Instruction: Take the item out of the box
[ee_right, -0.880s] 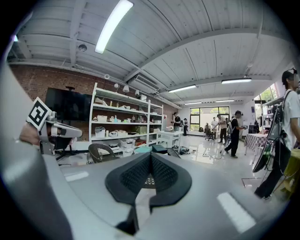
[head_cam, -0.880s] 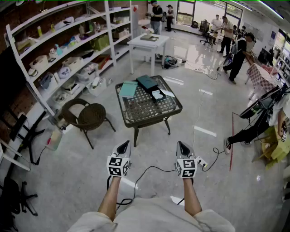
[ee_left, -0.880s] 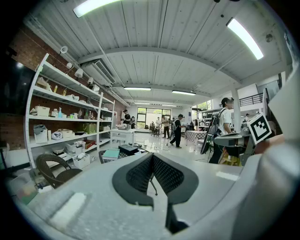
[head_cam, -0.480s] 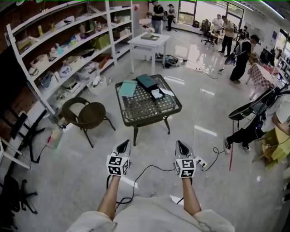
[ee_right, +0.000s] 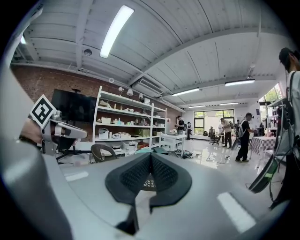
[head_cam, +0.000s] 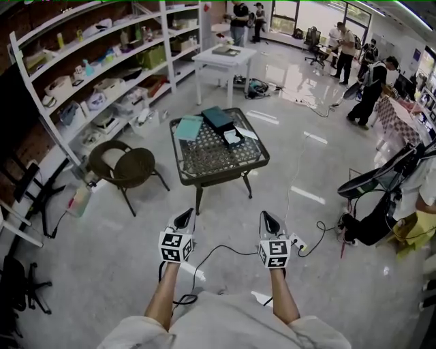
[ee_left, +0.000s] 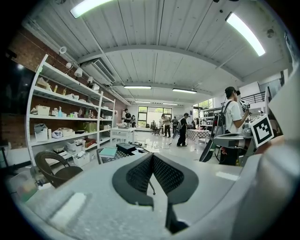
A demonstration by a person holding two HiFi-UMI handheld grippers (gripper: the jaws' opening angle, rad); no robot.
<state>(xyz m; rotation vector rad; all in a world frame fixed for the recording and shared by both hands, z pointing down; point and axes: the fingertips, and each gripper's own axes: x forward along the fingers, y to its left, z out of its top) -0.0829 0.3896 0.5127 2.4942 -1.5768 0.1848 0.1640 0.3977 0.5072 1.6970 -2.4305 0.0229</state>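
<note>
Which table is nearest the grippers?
The dark lattice-top table, straight ahead, boxes on it. The white table stands farther back beside the shelves.

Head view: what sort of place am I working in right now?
Probably a workshop or lab space. There is long white shelving stacked with bins and supplies, loose cables trail across the polished floor, and several people stand near the windows.

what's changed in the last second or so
Only small shifts: the table sits slightly higher and further left in the head view, and a bystander in black steps rightwards. The left gripper and right gripper stay shut, empty, side by side, short of the table.
</note>
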